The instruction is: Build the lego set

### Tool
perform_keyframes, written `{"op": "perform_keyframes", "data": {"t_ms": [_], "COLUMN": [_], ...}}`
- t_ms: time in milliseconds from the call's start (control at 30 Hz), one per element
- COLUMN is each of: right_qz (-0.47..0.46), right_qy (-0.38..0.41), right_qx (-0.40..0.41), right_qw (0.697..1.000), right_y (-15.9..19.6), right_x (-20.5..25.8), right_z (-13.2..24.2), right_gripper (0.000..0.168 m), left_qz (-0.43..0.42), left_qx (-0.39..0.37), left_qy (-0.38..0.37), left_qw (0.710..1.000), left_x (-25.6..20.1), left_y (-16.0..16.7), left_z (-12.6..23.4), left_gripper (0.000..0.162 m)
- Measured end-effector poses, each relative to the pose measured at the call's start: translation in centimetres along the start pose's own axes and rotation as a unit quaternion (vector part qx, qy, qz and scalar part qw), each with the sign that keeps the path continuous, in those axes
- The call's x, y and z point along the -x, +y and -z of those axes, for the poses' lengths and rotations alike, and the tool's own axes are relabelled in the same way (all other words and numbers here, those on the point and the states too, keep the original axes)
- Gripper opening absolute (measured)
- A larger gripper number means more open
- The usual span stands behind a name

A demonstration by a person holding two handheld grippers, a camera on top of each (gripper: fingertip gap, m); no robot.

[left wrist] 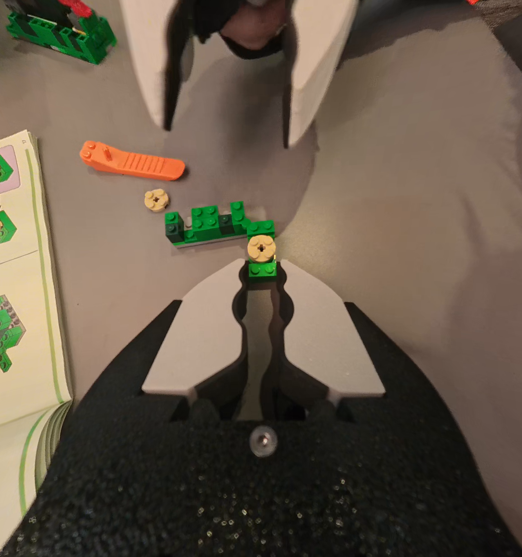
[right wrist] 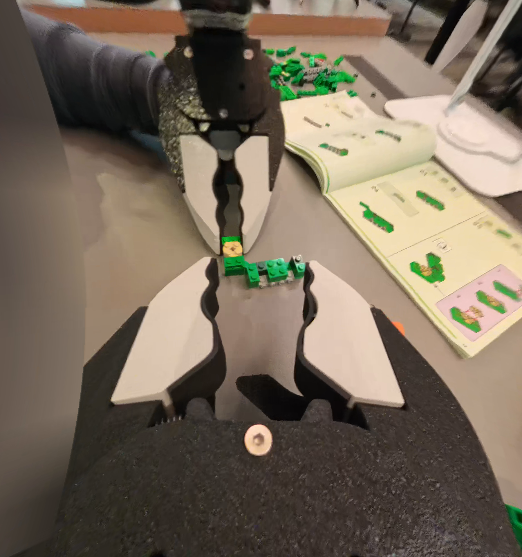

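A long green brick assembly (left wrist: 214,226) lies on the grey table (left wrist: 404,241). My left gripper (left wrist: 262,271) is shut on a small green piece (left wrist: 262,272) that carries a tan round plate (left wrist: 261,247). This piece sits against the assembly's right end; I cannot tell whether they are joined. A second tan round plate (left wrist: 156,199) lies loose to the left. My right gripper (right wrist: 259,265) is open, its fingers on either side of the assembly (right wrist: 268,269), not touching it. It faces the left gripper (right wrist: 232,248) and shows open in the left wrist view (left wrist: 226,135).
An orange brick separator (left wrist: 133,164) lies beyond the assembly. The open instruction booklet (left wrist: 12,271) (right wrist: 404,226) lies beside it. A larger green build (left wrist: 60,33) stands farther off. A pile of green bricks (right wrist: 308,72) and a white stand base (right wrist: 479,144) are behind the booklet. To reach the larger green build (left wrist: 60,33) in a straight line is about 20 centimeters for my right fingers, about 25 centimeters for my left.
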State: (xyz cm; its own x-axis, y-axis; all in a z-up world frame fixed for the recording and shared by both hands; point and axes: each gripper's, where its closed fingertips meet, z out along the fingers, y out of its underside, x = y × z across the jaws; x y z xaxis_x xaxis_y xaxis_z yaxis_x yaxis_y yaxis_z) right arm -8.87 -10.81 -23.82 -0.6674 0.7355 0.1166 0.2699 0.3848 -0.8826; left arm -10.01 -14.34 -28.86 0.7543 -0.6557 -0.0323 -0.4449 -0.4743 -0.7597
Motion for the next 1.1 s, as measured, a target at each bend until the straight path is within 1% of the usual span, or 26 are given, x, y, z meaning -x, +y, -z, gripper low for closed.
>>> {"op": "perform_keyframes", "data": {"t_ms": [33, 100, 133, 233, 300, 433, 600, 800, 1100], "right_qz": [0.043, 0.142, 0.184, 0.262, 0.290, 0.298, 0.325, 0.353, 0.363], "right_qy": [0.027, 0.073, 0.088, 0.103, 0.107, 0.107, 0.108, 0.117, 0.124], "right_qx": [0.012, 0.056, 0.087, 0.166, 0.185, 0.208, 0.235, 0.239, 0.225], "right_qw": [0.999, 0.986, 0.975, 0.945, 0.933, 0.926, 0.910, 0.897, 0.895], "right_y": [0.1, 0.7, 1.1, 2.5, 2.6, 2.5, 2.7, 2.6, 2.4], "right_x": [0.5, 1.7, 2.1, 3.1, 3.3, 2.7, 2.1, 1.8, 1.7], "right_z": [-0.1, -0.5, -0.9, -2.2, -2.8, -3.3, -3.5, -3.7, -3.8], "right_gripper": [0.047, 0.038, 0.038, 0.039, 0.035, 0.033, 0.025, 0.021, 0.015], "left_qz": [0.001, 0.004, 0.005, 0.008, 0.010, 0.015, 0.022, 0.028, 0.033], "left_qx": [0.000, 0.000, 0.000, 0.001, 0.001, 0.001, 0.000, 0.000, 0.000], "left_qy": [0.000, 0.001, 0.001, 0.000, 0.001, 0.003, 0.005, 0.005, 0.007], "left_qw": [1.000, 1.000, 1.000, 1.000, 1.000, 1.000, 1.000, 1.000, 0.999], "left_x": [0.0, 0.1, 0.1, 0.1, 0.2, 0.2, 0.3, 0.4, 0.4], "left_y": [0.0, 0.0, 0.0, 0.0, 0.0, 0.0, 0.0, 0.0, 0.0], "left_z": [0.0, 0.0, 0.0, 0.0, 0.0, 0.0, 0.0, 0.0, 0.0], "left_gripper": [0.016, 0.016, 0.016, 0.016, 0.016, 0.016, 0.016, 0.016, 0.016]}}
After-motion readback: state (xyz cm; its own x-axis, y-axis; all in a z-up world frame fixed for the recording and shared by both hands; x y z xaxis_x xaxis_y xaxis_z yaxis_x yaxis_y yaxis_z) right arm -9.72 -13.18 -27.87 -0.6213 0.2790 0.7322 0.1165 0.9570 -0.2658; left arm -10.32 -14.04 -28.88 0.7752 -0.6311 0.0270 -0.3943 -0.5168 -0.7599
